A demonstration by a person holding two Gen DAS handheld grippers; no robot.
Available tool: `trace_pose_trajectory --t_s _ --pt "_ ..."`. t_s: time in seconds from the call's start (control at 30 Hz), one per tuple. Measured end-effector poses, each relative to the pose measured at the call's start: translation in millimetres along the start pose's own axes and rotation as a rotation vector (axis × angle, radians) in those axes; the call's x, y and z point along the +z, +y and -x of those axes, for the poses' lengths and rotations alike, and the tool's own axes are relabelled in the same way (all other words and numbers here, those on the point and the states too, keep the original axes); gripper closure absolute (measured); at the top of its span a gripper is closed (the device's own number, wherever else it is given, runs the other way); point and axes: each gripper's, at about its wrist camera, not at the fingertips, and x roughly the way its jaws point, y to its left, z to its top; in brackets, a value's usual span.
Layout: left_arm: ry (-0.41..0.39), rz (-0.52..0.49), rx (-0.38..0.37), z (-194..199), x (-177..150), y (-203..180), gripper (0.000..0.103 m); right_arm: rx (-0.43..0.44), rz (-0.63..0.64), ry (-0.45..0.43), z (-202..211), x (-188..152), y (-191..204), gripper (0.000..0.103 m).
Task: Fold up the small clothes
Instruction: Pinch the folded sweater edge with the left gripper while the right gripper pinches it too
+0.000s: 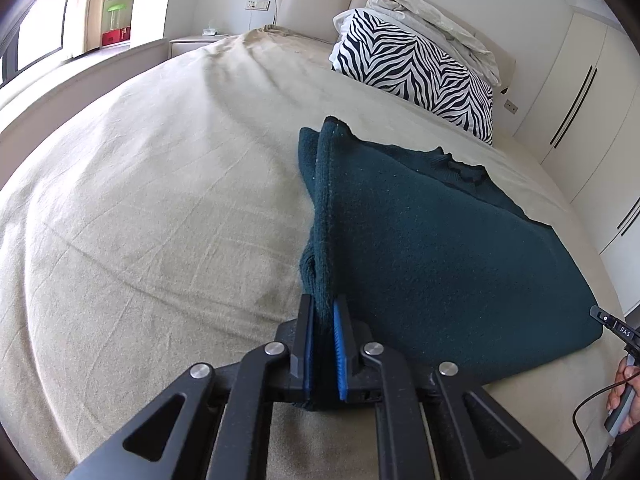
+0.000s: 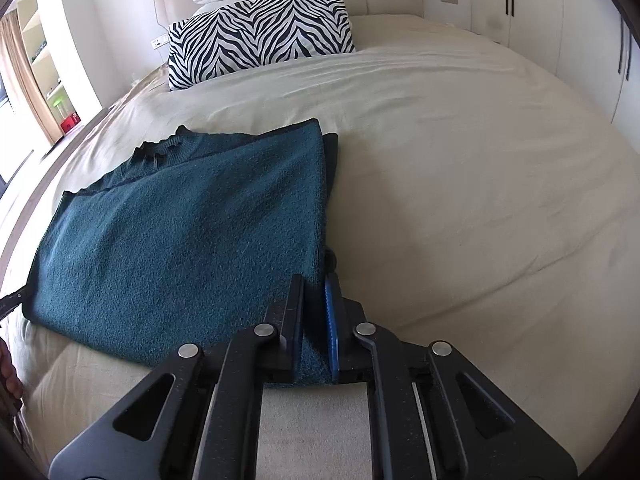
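A dark teal knit sweater (image 1: 432,248) lies folded on the beige bed, its collar toward the headboard. My left gripper (image 1: 323,304) is shut on the sweater's near left corner, the knit pinched between the blue pads. In the right wrist view the same sweater (image 2: 180,224) spreads to the left, and my right gripper (image 2: 314,284) is shut on its near right corner. The right gripper's tip (image 1: 612,326) and a hand (image 1: 624,388) show at the left wrist view's right edge. The left gripper's tip (image 2: 12,300) shows at the right wrist view's left edge.
A zebra-print pillow (image 1: 416,76) with a crumpled white duvet (image 1: 432,20) on top leans against the headboard. White wardrobe doors (image 1: 580,92) stand to the right of the bed. The beige bedsheet (image 2: 460,168) stretches wide around the sweater.
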Motion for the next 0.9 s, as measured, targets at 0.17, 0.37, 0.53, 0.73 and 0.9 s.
trace_pose_trajectory --t_s 0.17,0.37,0.53,0.73,0.9 --pt "0.015 0.033 -0.031 0 0 9 0.093 0.015 -0.038 0.020 2 -8 -8 0.095" --pt "0.018 0.032 -0.040 5 -6 15 0.094 0.031 -0.068 0.030 -2 -16 -16 0.095" --pt "0.015 0.041 -0.041 6 -11 19 0.094 0.036 -0.079 0.038 -5 -19 -18 0.095" --pt "0.020 0.073 -0.060 4 -16 26 0.094 0.051 -0.098 0.054 -12 -27 -22 0.095" --pt "0.015 0.060 -0.044 5 -19 23 0.094 0.080 -0.090 0.066 -20 -29 -26 0.094"
